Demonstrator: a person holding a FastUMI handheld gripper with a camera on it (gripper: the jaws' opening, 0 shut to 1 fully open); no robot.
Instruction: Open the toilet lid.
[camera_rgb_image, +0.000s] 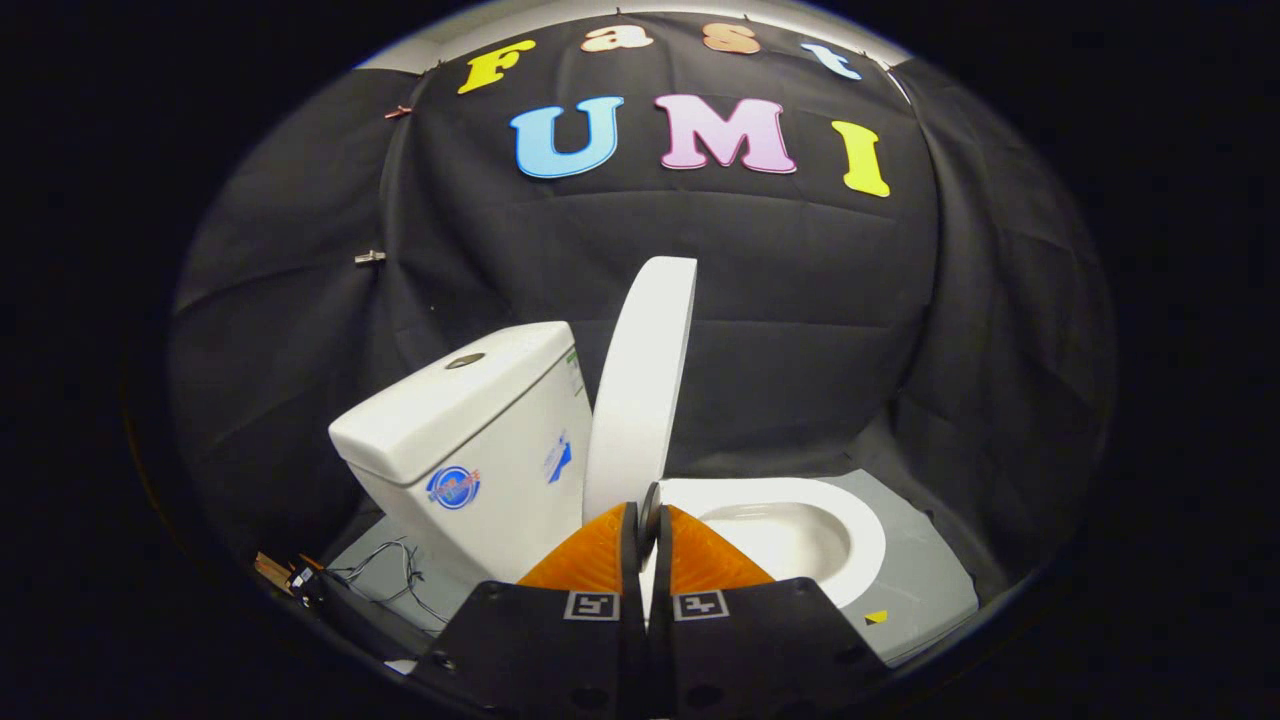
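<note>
A white toilet stands ahead of me. Its lid (642, 390) is raised almost upright and leans back toward the white tank (470, 440). The seat ring and bowl (800, 530) lie uncovered to the right of the lid. My gripper (648, 515) sits low, just in front of the lid's lower end near the hinge. Its two fingers are pressed together with no gap and nothing held between them. The fingertips hide the base of the lid.
The toilet rests on a grey floor mat (920, 580). Loose wires (390, 580) and a small device lie on the floor left of the tank. Black cloth walls close in behind and on both sides.
</note>
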